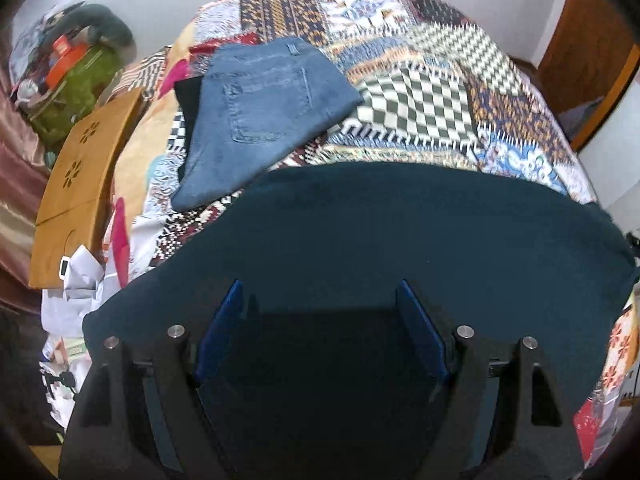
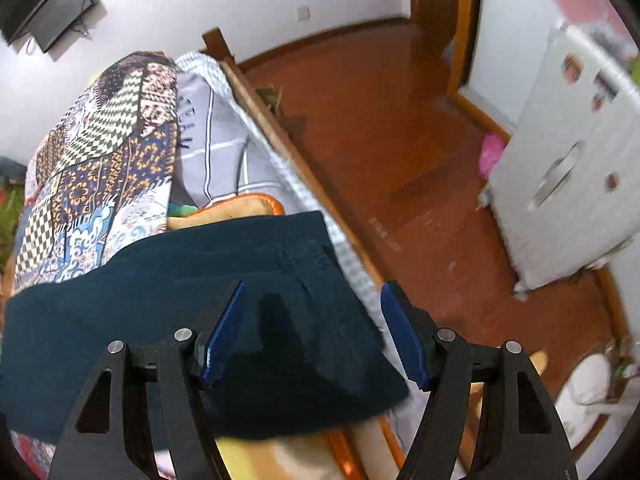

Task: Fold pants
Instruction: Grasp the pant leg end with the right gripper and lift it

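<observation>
1. Right wrist view: grey sheet (image 2: 208, 140) carries dark lettering, unreadable.
2. Dark teal pants (image 1: 400, 232) lie flat on the patchwork bedspread (image 1: 420, 92), plain fabric.
3. Left claw (image 1: 320, 320) and right claw (image 2: 316, 332) gape wide, gripping nothing.

- the left wrist view looks steeply down along its fingers (image 1: 420, 336), close above the dark teal pants (image 1: 400, 240), facing across the patchwork bedspread (image 1: 420, 100) toward a white wall.
- the right wrist view also tilts steeply down, close over the pants (image 2: 160, 280) at the bed's edge, taking in the wooden floor (image 2: 380, 140) beside it.
- both views share the pants and the bedspread (image 2: 100, 152).
</observation>
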Demonstrator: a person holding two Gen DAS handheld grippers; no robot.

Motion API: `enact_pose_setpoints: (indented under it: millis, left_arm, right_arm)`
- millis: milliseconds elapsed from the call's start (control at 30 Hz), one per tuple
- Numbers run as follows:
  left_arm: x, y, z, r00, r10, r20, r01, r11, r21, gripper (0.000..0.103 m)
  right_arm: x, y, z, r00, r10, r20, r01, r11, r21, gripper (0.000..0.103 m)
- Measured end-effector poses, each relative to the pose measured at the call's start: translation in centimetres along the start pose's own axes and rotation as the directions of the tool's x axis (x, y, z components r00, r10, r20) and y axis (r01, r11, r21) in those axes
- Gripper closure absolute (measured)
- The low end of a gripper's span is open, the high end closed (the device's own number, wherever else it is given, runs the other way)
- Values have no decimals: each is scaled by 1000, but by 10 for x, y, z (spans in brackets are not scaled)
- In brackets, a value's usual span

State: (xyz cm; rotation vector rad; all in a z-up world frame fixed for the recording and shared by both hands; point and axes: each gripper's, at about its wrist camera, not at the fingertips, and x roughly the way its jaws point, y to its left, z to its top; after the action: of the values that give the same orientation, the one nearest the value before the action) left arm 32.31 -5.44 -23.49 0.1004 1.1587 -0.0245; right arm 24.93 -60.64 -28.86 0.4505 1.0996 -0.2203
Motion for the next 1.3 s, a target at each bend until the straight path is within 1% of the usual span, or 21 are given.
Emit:
enact_pose_setpoints:
  millis: [67, 167, 233, 267, 300, 333, 433, 467, 533, 600, 667, 767, 833, 900, 967, 1000, 1033, 1067, 1167, 1200, 1300]
  left_arm:
    - [3, -6, 0, 1000, 22, 14, -22, 1000, 5, 18]
    - [3, -9, 0, 998, 58, 28, -59, 998, 17, 14]
    - [3, -10, -1, 997, 71, 34, -72, 997, 19, 13]
    - [4, -11, -1, 996, 76, 36, -77, 997, 21, 13]
    - [4, -12, -2, 996, 82, 38, -83, 996, 22, 13]
    - [3, -12, -2, 995, 87, 39, -88, 996, 24, 13]
    - [2, -16, -2, 993, 110, 48, -112, 993, 32, 13]
    - [1, -17, -2, 992, 116, 50, -118, 992, 38, 13]
    - [0, -19, -4, 991, 124, 54, -127, 991, 53, 13]
    - [-3, -20, -5, 991, 124, 56, -127, 990, 67, 13]
    - [-5, -20, -6, 992, 118, 54, -122, 990, 72, 13]
    - [-9, -18, -10, 993, 110, 53, -113, 991, 69, 13]
    - [-11, -17, -13, 993, 107, 56, -110, 992, 66, 13]
    - [-14, -14, -17, 993, 104, 58, -107, 992, 62, 13]
    - [-15, -11, -21, 993, 100, 57, -103, 993, 60, 13]
    - [-15, -10, -22, 994, 97, 56, -100, 993, 61, 13]
    - [-15, -8, -23, 994, 91, 54, -94, 994, 61, 13]
    - [-15, -7, -24, 995, 86, 51, -89, 994, 60, 13]
    - [-13, -6, -26, 997, 69, 44, -71, 996, 49, 13]
    - [-13, -6, -26, 997, 64, 42, -66, 997, 45, 13]
    - [-12, -5, -29, 998, 47, 43, -49, 998, 28, 13]
  right_arm:
    - [21, -5, 2, 999, 20, -39, -20, 1000, 14, 38]
    - [35, -9, -1, 994, 76, -73, -74, 997, 30, 39]
    - [36, -9, -5, 988, 132, -78, -129, 991, 40, 54]
    - [34, -9, -5, 989, 130, -69, -128, 991, 31, 55]
    - [30, -6, -7, 991, 124, -57, -124, 992, 11, 63]
    - [31, -2, -6, 991, 123, -51, -123, 992, 0, 74]
    - [20, 8, -9, 998, 67, 0, -66, 995, -70, 79]
    - [14, 14, -10, 999, 31, 28, -28, 994, -103, 81]
    - [4, 22, -8, 996, -14, 86, 26, 990, -142, 83]
    - [-11, 27, -2, 984, -49, 174, 79, 982, -170, 83]
    - [-23, 26, 7, 970, -59, 235, 100, 981, -164, 84]
    - [-21, 27, 23, 966, -69, 251, 113, 980, -167, 83]
    - [-4, 30, 30, 972, -91, 218, 132, 975, -180, 83]
    - [18, 31, 31, 983, -123, 135, 148, 969, -197, 79]
    - [29, 30, 31, 983, -167, 77, 180, 962, -208, 75]
    - [28, 30, 31, 982, -179, 67, 189, 960, -206, 68]
    - [23, 28, 30, 980, -188, 65, 197, 961, -193, 67]
    - [14, 25, 30, 983, -172, 69, 181, 968, -172, 66]
    - [-17, 26, 30, 996, -55, 71, 64, 989, -132, 62]
    - [-24, 32, 26, 997, -31, 72, 41, 989, -142, 59]
    - [-36, 53, 9, 997, -3, 71, 17, 979, -203, 50]
